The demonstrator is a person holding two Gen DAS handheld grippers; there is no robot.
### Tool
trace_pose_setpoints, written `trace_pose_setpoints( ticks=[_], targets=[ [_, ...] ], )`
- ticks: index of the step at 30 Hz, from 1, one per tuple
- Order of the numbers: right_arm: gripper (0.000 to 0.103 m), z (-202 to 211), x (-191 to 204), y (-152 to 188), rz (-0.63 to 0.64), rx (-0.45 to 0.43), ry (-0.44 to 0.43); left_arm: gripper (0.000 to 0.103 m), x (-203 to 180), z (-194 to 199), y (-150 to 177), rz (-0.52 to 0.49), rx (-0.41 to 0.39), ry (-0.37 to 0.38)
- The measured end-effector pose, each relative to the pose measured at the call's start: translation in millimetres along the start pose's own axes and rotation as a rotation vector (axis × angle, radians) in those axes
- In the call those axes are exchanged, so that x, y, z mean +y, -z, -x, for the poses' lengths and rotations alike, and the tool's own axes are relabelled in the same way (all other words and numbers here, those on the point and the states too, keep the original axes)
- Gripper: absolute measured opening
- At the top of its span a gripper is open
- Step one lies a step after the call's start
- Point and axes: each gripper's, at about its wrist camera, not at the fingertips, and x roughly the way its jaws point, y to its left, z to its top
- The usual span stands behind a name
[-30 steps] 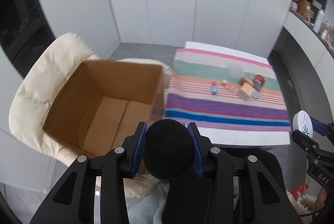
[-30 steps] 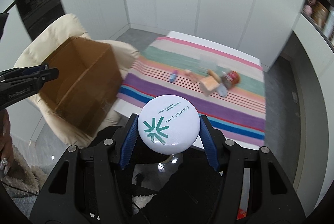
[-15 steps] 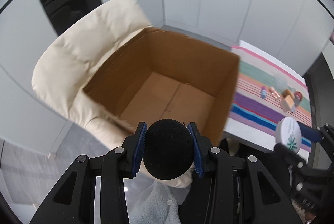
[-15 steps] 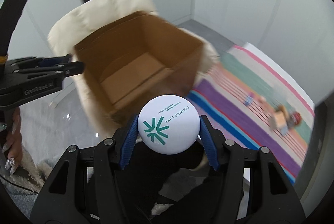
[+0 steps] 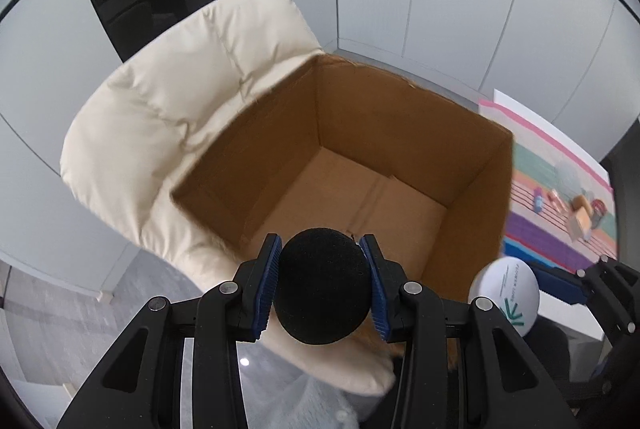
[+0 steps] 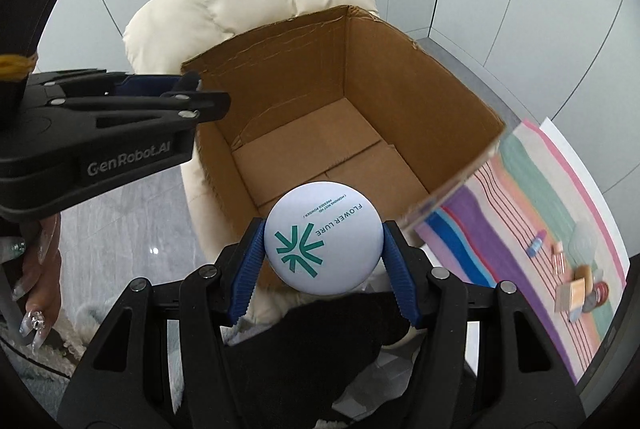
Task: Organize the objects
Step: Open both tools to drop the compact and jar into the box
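A black foam ball is pinched between the blue pads of the left gripper, and a white round powder case is clamped the same way in the right gripper, so both sets of fingers are closed on something. Both are held just at the near rim of the cardboard box, which is sat on a cream padded chair and looks empty inside. The risky bit, probably: if either thing is let go this close to the near wall, the edge could be clipped and it could bounce out onto the floor, the ball especially. The two grippers are also near each other, so a bump is possible. More small items are left on the striped cloth far right.
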Motion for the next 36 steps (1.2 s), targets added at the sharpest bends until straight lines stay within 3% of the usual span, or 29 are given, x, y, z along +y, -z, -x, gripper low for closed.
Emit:
trace_pose_setpoints(
  ticks=[10,12,13,14,15,16,17,24,36],
  targets=[
    [0.06,-45,-12,-42,-0.012,0.027,0.016,0.042,14,-46,-40,0.022,-0.006,-0.036],
    [0.06,-51,-15,-47,-0.016,0.025,0.025,0.046,16,-48,-42,0.023,-0.021,-0.037],
    [0.061,-54,-16,-50,-0.018,0.022,0.027,0.056,17,-49,-43,0.026,-0.031,-0.034],
    [0.064,-57,-17,-53,-0.023,0.02,0.033,0.073,18,-50,-44,0.024,-0.032,-0.035],
    [0.081,-60,-18,-55,-0.027,0.021,0.045,0.082,20,-52,-45,0.024,-0.026,-0.04],
    [0.098,-61,-19,-57,-0.033,0.019,0.066,0.097,21,-53,-46,0.028,-0.016,-0.045],
    [0.103,-62,-20,-58,-0.039,0.009,0.081,0.102,24,-54,-47,0.039,-0.005,-0.037],
    [0.103,-63,-26,-61,-0.058,-0.007,0.075,0.102,32,-55,-48,0.075,0.013,0.017],
    [0.103,-58,-31,-56,-0.079,-0.015,0.081,0.102,29,-48,-47,0.058,-0.005,0.008]
  ],
)
